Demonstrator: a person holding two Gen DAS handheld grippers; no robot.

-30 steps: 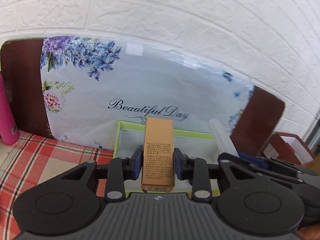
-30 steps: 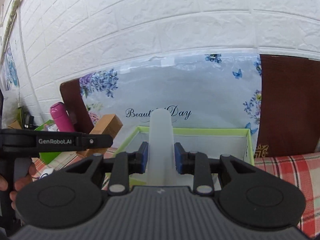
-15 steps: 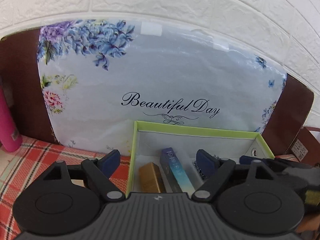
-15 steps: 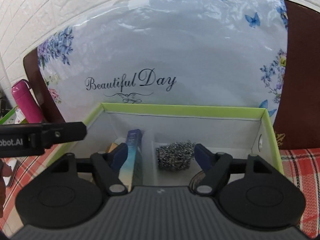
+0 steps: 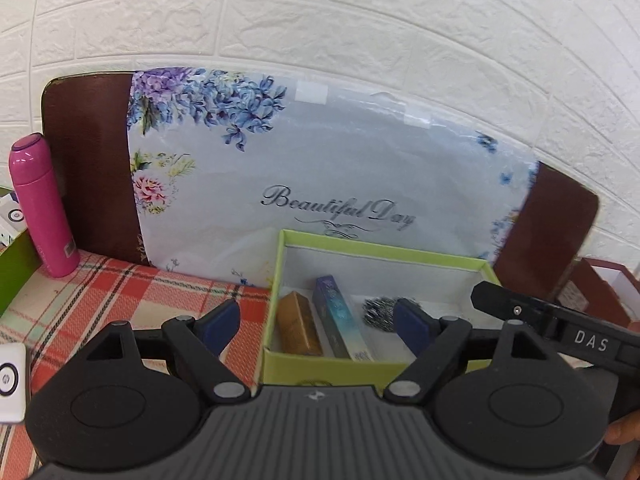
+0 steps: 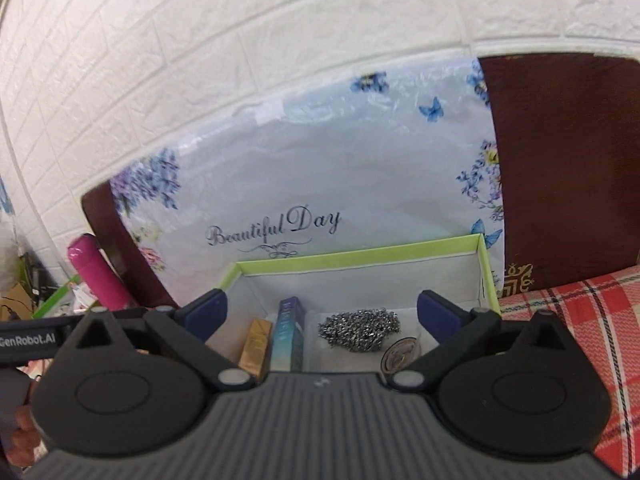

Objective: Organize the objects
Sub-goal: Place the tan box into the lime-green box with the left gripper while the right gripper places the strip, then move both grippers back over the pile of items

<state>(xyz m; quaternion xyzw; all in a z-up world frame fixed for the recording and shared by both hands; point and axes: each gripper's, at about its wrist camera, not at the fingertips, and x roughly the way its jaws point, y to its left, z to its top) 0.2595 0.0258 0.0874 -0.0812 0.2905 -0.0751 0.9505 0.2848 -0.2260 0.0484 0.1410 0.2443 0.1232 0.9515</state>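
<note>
Your left hand-held gripper (image 5: 316, 326) has its two blue pads wide apart, and nothing is between them. It is in front of the green box (image 5: 384, 254), which stands on the table (image 5: 120, 288) with the red checked cloth. Your right hand-held gripper (image 6: 322, 314) is opening at this moment; its pads are also far apart and they hold nothing.

Inside the green box you can see a gold carton (image 5: 298, 326) lying at the left side. Just beside it, on its right, lies a blue carton (image 5: 340, 322). In the right compartment there is a metal scouring ball (image 6: 360, 328), and near it, closer to you, a small round object (image 6: 400, 356) that I cannot identify.

Behind the box a floral board (image 5: 320, 168) with the words "Beautiful Day" leans on the white brick wall (image 5: 320, 20). A pink bottle (image 5: 42, 206) stands upright at the left, well apart from the box. In the left view, the black body of your right hand-held gripper comes in from the right edge.
</note>
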